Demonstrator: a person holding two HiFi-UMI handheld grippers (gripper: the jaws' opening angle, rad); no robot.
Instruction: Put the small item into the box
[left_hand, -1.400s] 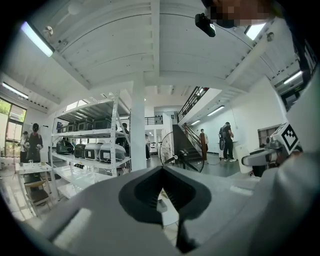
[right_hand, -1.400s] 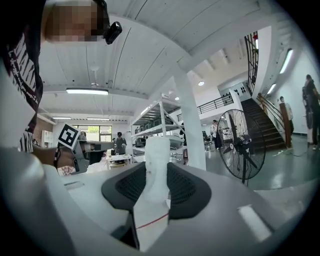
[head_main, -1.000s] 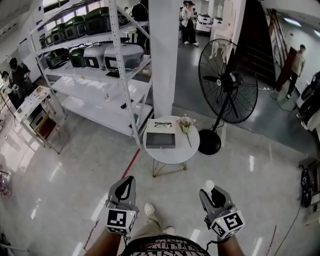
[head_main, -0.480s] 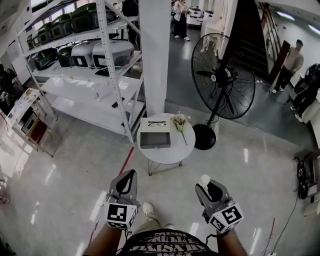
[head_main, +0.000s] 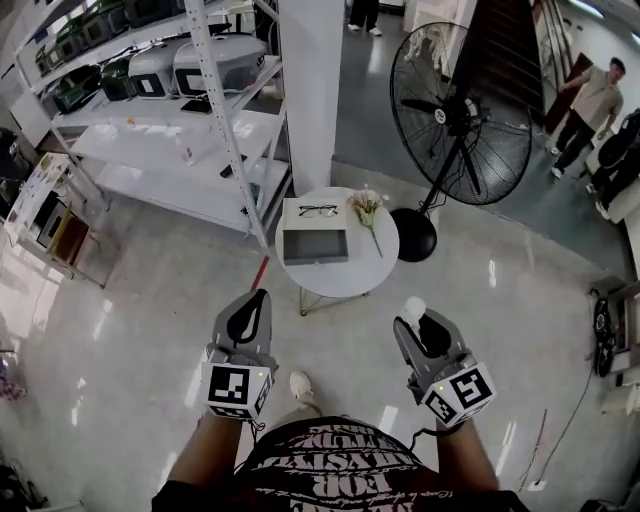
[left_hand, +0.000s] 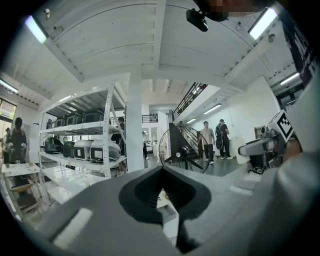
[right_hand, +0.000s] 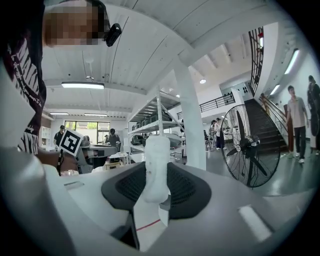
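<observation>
A small white item (head_main: 413, 310) (right_hand: 156, 167) sticks out from between the jaws of my right gripper (head_main: 424, 330), which is shut on it. My left gripper (head_main: 250, 314) (left_hand: 162, 172) is shut with nothing in it. Both are held low in front of the person, well short of the table. Ahead on a small round white table (head_main: 340, 282) lies an open grey box (head_main: 315, 245) with a white lid raised behind it. A pair of glasses (head_main: 318, 210) lies on that lid.
A sprig of flowers (head_main: 367, 212) lies on the table right of the box. A white pillar (head_main: 312, 90) and metal shelving (head_main: 190, 110) stand behind the table, a black standing fan (head_main: 455, 100) to its right. People stand in the background. A red line (head_main: 259, 271) marks the floor.
The view has moved forward: the table and box are closer and higher in frame. Both grippers have kept their pose and state, the right one still holding the white item.
</observation>
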